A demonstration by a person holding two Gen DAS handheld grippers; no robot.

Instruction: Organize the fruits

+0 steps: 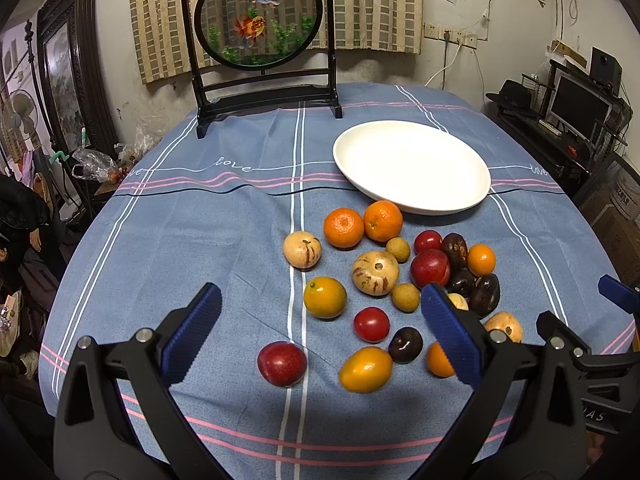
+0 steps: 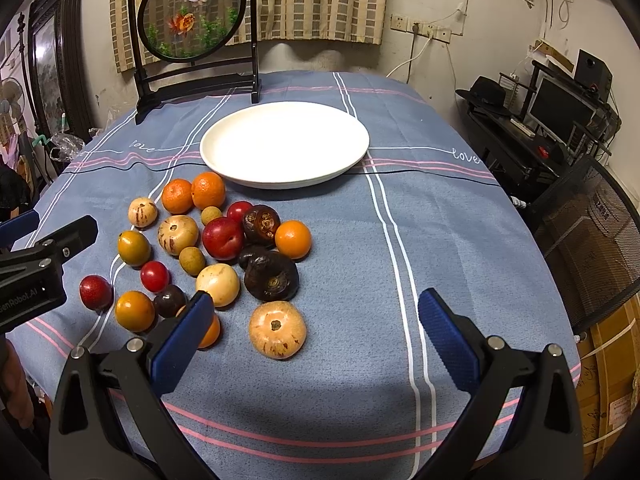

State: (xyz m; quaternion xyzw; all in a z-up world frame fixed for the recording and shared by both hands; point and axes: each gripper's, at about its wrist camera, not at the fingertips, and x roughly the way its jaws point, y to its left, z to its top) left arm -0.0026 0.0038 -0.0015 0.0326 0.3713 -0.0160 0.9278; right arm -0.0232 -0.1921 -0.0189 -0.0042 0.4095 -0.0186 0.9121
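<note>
The bench (image 2: pixel 460 216), draped in a blue-grey checked cloth with pink and white stripes, is carrying everything. A round white ceramic plate (image 2: pixel 224 160) is sitting bare toward the far side, in front of a black-framed round goldfish screen (image 2: pixel 192 12). Just in front of the plate, a loose cluster of small fruits (image 2: pixel 224 240) is lying on the cloth: oranges, red plums, pale speckled melons, dark purple pieces, yellow-orange ones and tiny tan longans, several touching. The left tool (image 1: pixel 320 320) is hovering low over the near edge of the cluster, its blue-padded fingers spread wide, gripping nothing. The right tool (image 2: pixel 316 332) is hanging level beside it, likewise spread and empty, with a tan speckled melon (image 2: pixel 277 330) lying between its fingers.
</note>
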